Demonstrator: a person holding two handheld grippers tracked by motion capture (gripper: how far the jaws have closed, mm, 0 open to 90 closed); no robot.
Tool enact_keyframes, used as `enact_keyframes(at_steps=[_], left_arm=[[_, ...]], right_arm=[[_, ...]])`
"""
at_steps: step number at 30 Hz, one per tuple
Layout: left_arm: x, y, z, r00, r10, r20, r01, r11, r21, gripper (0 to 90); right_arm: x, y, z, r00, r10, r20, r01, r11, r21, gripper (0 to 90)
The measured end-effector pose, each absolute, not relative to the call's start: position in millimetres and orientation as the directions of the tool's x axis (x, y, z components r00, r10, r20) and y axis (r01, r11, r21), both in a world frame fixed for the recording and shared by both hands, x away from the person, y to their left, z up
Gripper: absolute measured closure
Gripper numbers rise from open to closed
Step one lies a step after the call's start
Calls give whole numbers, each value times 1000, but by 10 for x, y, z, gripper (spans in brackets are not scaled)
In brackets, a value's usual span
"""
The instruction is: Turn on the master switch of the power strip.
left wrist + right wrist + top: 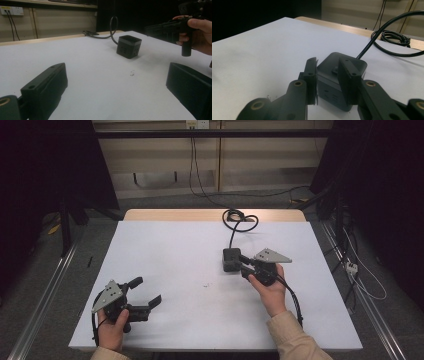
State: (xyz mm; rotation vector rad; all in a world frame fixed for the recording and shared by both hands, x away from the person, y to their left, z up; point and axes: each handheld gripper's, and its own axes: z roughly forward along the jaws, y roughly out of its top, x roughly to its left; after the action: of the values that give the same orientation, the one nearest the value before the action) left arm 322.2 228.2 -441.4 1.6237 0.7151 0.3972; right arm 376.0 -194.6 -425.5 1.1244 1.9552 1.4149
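The black cube-shaped power socket (340,82) stands right of the middle of the white table (175,255), between the jaws of the right gripper (246,265), which clasp its two sides, while the left gripper (145,292) rests released, well apart, near the front left corner.

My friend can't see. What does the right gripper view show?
The right hand-held gripper has its two black jaws around a black cube-shaped power box on a white table. The box's black cable runs back to a coil near the table's far wooden edge.
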Motion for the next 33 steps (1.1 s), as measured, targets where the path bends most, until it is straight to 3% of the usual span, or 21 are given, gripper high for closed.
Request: enact_keyframes(at_steps=[33], left_arm=[[3213,2284,-4424,742,655,-143,229,-47,972,32]], right_arm=[[3869,-1977,-4275,-547,831,100,345,115,931,836]])
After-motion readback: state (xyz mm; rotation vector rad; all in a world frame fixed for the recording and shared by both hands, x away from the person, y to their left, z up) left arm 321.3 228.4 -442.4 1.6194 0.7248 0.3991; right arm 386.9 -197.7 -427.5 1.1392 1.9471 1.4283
